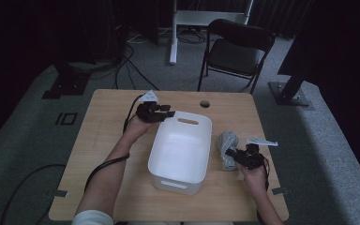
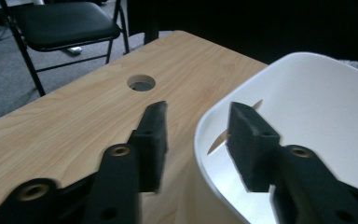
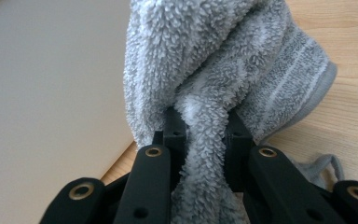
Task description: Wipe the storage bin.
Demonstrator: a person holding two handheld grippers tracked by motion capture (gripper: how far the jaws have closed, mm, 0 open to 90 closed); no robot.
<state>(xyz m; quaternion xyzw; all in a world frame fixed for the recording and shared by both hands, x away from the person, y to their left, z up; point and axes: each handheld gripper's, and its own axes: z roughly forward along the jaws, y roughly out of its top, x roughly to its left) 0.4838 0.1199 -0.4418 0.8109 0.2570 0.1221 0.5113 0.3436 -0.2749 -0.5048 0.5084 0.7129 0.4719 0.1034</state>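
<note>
Person's forearms come in from bottom edge, one each side of white bin. L forearm angles up toward bin's far-left corner; L hand holds left gripper level, pointing across the rim. Its jaws stand apart w/ nothing between: in left gripper view one jaw sits outside the bin wall over the table, the other over the bin's inside, rim running between them. R forearm shorter in high view, R hand low at bin's right side; right gripper points toward far-left. Jaws clamped on grey towel: fold of terry pinched between pads, rest bunched up ahead of jaws, striped hem resting on wood, thin loop trailing beside. Towel lies on table just beside bin's right wall. Wooden table, round cable hole near far edge. Beyond: black folding chair, grey carpet, cables, dark surrounds
</note>
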